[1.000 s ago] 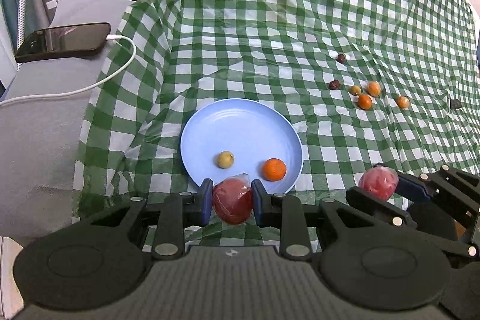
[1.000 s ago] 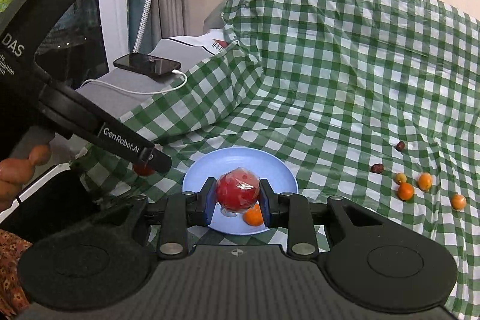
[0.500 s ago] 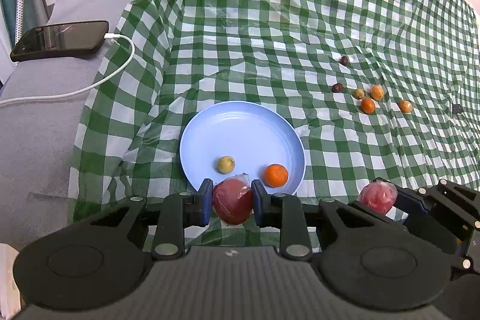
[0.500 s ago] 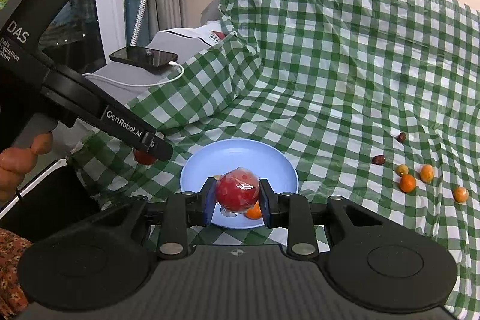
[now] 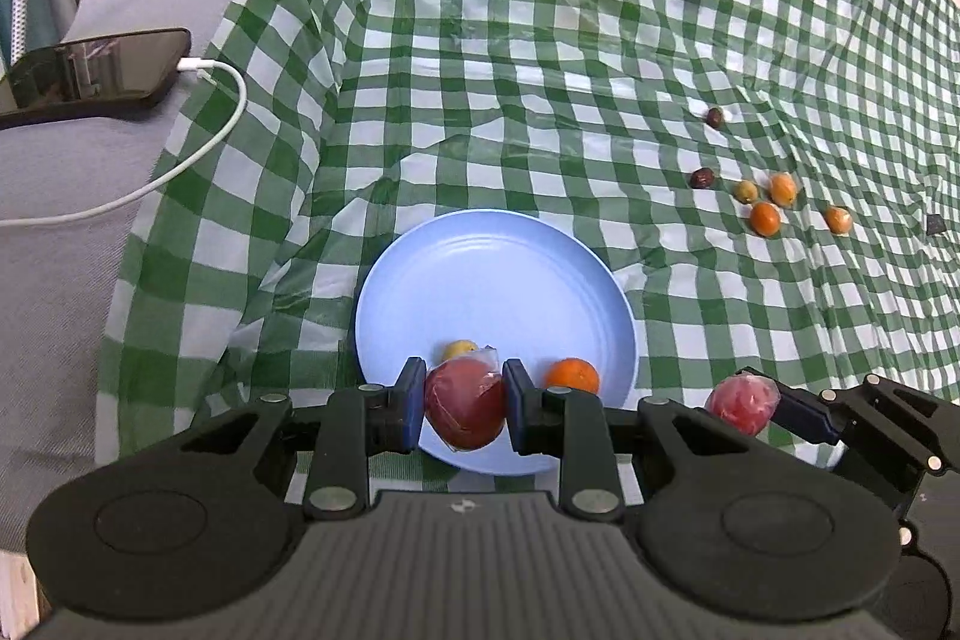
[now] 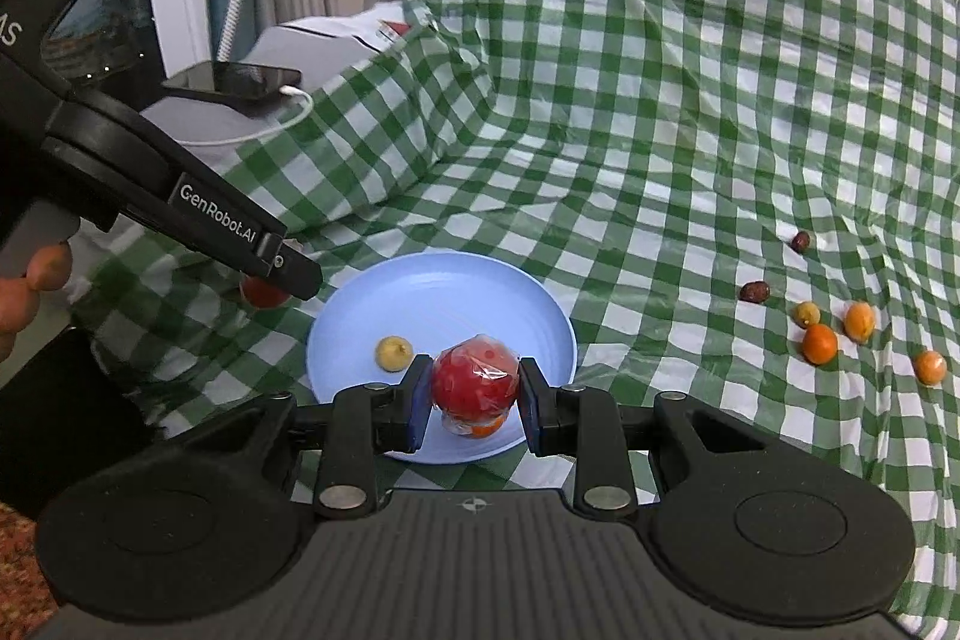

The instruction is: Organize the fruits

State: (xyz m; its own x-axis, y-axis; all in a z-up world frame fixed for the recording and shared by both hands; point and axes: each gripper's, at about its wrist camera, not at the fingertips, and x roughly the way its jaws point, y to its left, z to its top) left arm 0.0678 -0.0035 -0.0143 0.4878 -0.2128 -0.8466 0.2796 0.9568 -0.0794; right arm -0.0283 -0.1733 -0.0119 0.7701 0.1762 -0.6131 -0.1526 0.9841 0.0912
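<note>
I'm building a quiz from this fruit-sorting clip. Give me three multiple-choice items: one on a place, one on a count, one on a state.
1. Where does the phone lie?
A. on the plate
B. on the grey surface left of the checked cloth
C. among the loose fruits

2. How many fruits rest on the blue plate?
A. two
B. four
C. none

3. The right gripper is:
A. open and empty
B. shut on a wrapped red fruit
C. shut on the phone

Answers: 1 B, it sits beside the cloth's edge; 2 A, one yellow, one orange; 3 B, pads press its sides.

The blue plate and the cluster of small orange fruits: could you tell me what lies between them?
Only bare checked cloth lies between the blue plate and the small orange fruits, as the right wrist view shows.
</note>
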